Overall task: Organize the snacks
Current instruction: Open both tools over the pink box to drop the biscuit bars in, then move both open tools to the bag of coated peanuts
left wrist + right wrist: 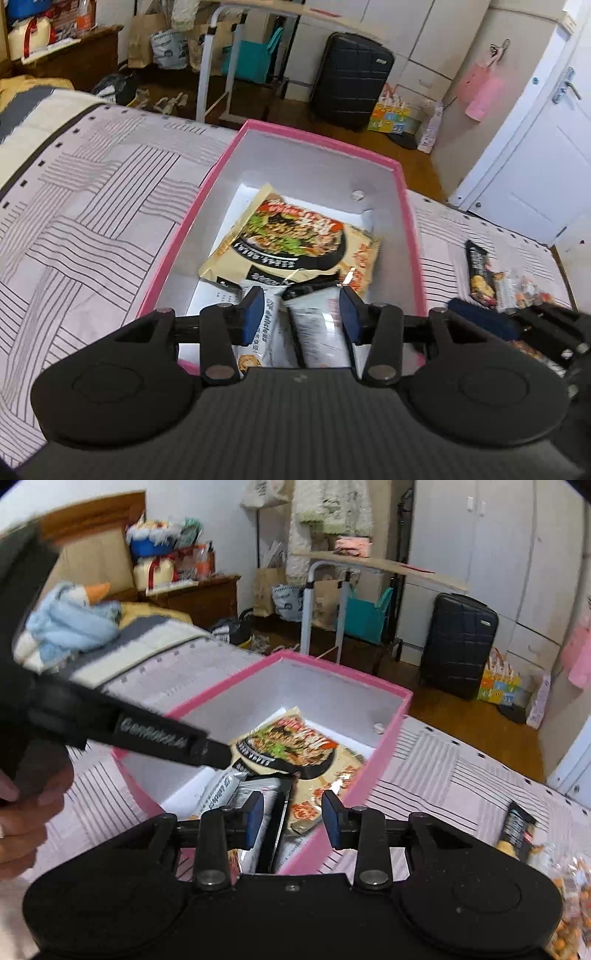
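Snacks are mostly stacked flat in the pink box (400,177) on the bed, noodle pack (291,236) lowest, while both claws, left (298,314) and right (292,819), are held open and empty, probably since a dark bar (480,275) is left outside.

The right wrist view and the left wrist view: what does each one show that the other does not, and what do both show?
Only the right wrist view shows the blue plush toy on the bed, the person's hand, and the left gripper's body from the side. Only the left wrist view shows the white door. Both show the pink box holding the large noodle packet, the black suitcase, and the dark snack bar on the bedsheet.
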`<control>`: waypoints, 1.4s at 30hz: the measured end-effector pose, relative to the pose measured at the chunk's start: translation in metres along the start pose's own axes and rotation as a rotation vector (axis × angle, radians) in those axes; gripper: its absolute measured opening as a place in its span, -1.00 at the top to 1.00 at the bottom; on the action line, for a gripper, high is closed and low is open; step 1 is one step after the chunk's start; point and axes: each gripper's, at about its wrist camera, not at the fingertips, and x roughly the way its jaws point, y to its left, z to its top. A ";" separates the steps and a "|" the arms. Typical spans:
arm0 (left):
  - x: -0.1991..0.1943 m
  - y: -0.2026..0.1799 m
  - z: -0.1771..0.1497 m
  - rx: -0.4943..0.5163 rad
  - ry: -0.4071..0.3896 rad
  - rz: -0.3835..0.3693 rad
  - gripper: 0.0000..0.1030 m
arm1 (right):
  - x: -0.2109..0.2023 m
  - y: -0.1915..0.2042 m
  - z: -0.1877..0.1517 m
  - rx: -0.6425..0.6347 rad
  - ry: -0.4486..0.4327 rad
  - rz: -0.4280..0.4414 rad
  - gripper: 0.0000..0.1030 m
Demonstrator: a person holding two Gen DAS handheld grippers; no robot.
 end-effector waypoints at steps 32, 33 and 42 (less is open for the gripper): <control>0.002 -0.238 -0.048 0.239 0.138 -0.311 -0.10 | -0.114 -0.234 -0.111 0.428 0.088 -0.130 0.12; 0.012 -0.243 -0.049 0.232 0.143 -0.316 -0.10 | -0.106 -0.239 -0.113 0.413 0.100 -0.157 0.12; 0.096 -0.269 -0.066 0.134 0.201 -0.350 -0.09 | -0.065 -0.255 -0.151 0.311 0.069 -0.191 0.10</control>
